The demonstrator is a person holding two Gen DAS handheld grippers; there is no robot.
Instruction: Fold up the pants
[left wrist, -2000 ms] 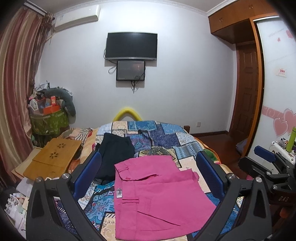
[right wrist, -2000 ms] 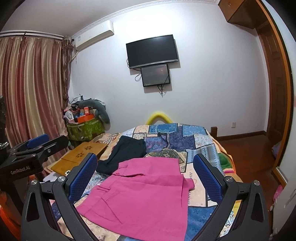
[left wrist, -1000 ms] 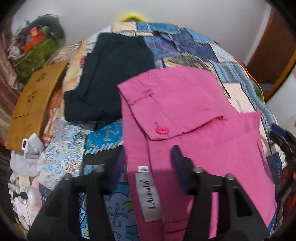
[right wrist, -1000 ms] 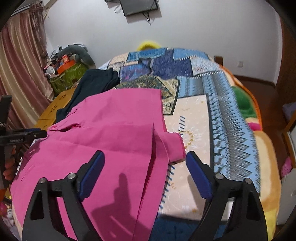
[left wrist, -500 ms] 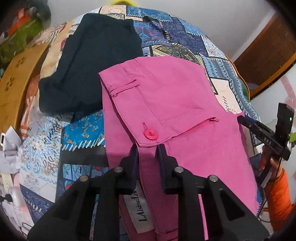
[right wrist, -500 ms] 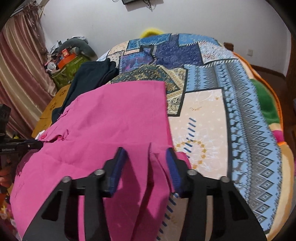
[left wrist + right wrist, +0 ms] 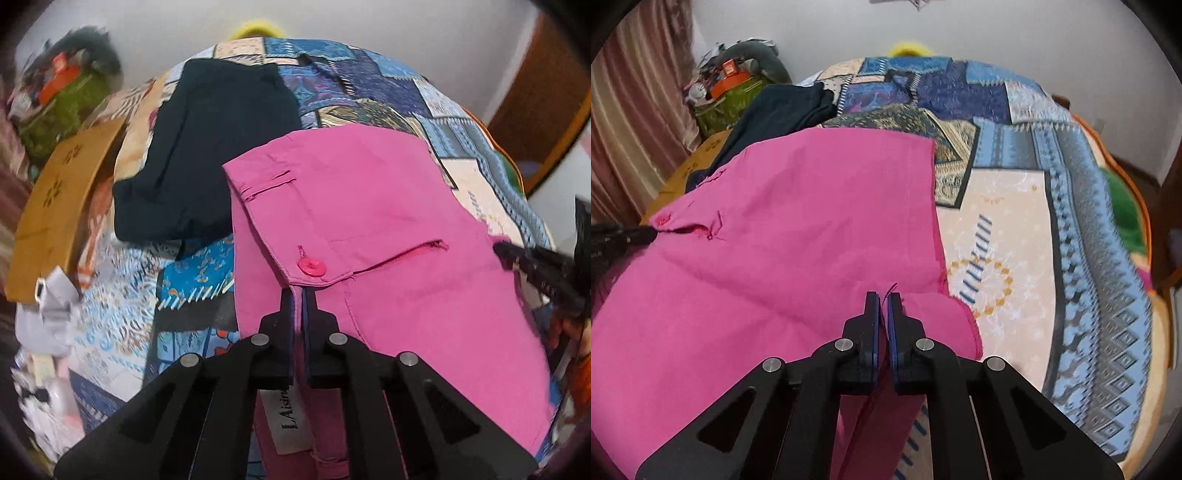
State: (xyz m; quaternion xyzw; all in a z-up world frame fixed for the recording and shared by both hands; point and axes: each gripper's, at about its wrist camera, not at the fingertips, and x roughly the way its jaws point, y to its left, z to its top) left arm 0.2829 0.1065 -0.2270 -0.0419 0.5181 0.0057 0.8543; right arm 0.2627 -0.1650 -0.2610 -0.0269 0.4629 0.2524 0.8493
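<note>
Pants (image 7: 388, 206) of bright pink lie spread on the patchwork bed (image 7: 1015, 192), waistband toward its left edge and leg hems toward its right, with a dark garment (image 7: 218, 147) just beyond them near the far left corner. The left gripper (image 7: 298, 295) has just closed on the waistband edge below the pink button (image 7: 312, 266), cloth pinched between its pads. The right gripper (image 7: 882, 299) has likewise just closed, nipping a raised fold of fabric near the hem. Both grips look set, so the picking-up step seems finished; no fresh fold of this grasp is made yet. By my reading, what remains is to lift both ends together, carry one half over the other, lay it flat, then fold again to shorten the length.
</note>
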